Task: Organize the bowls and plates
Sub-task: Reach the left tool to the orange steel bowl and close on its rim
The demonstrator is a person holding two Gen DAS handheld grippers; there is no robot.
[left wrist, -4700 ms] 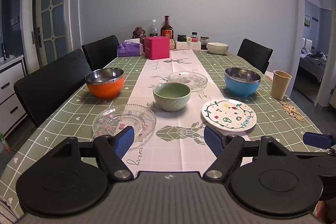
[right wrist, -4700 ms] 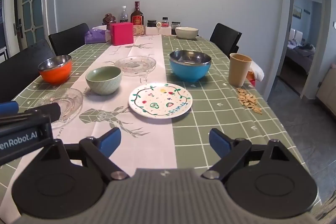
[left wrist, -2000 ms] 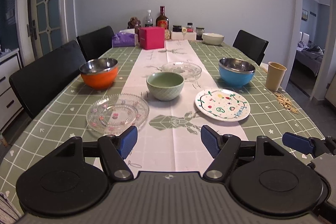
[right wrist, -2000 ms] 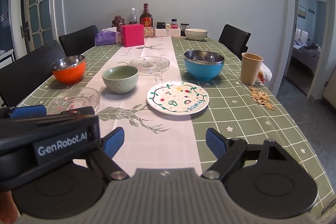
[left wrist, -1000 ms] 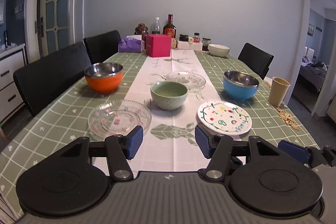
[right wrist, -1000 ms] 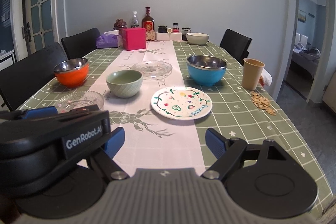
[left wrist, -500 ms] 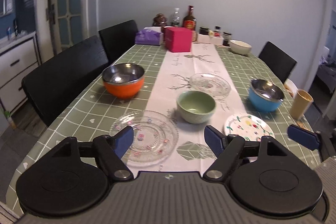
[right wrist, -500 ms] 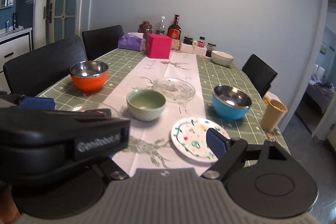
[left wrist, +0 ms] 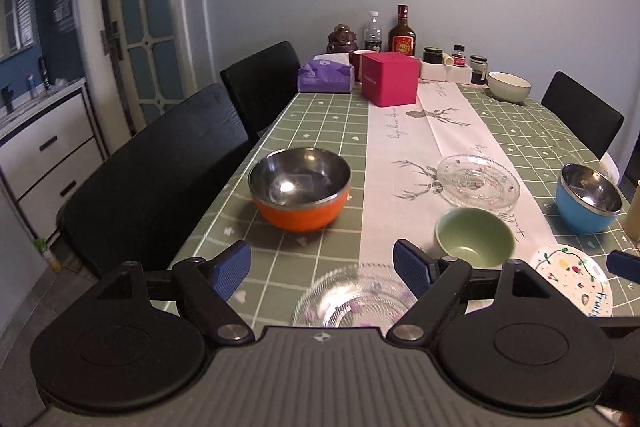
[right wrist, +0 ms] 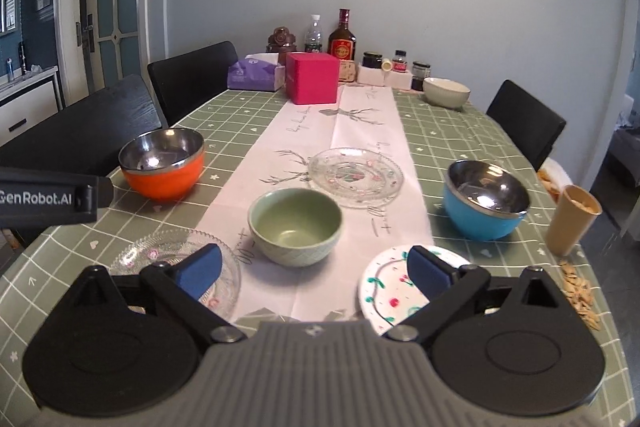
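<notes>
On the green checked table stand an orange steel bowl (left wrist: 300, 191), a pale green bowl (left wrist: 474, 241) and a blue steel bowl (left wrist: 588, 197). A clear glass plate (left wrist: 352, 297) lies right below my left gripper (left wrist: 322, 267), whose jaws are opening with nothing between them. A second glass plate (left wrist: 478, 181) lies farther back. The painted white plate (right wrist: 384, 291) sits under the right finger of my right gripper (right wrist: 314, 271). Its jaws are opening too and hold nothing, and the green bowl (right wrist: 295, 225) is just ahead of them.
A cream bowl (right wrist: 446, 91), pink box (right wrist: 312, 77), purple tissue box (right wrist: 252, 75), bottles and jars crowd the far end. A tan cup (right wrist: 572, 223) and scattered seeds (right wrist: 578, 291) sit at the right edge. Black chairs (left wrist: 160, 171) line the left side.
Both grippers have moved forward over the table and a little left, so the bowls and plates look nearer. Both pairs of jaws have spread wider.
</notes>
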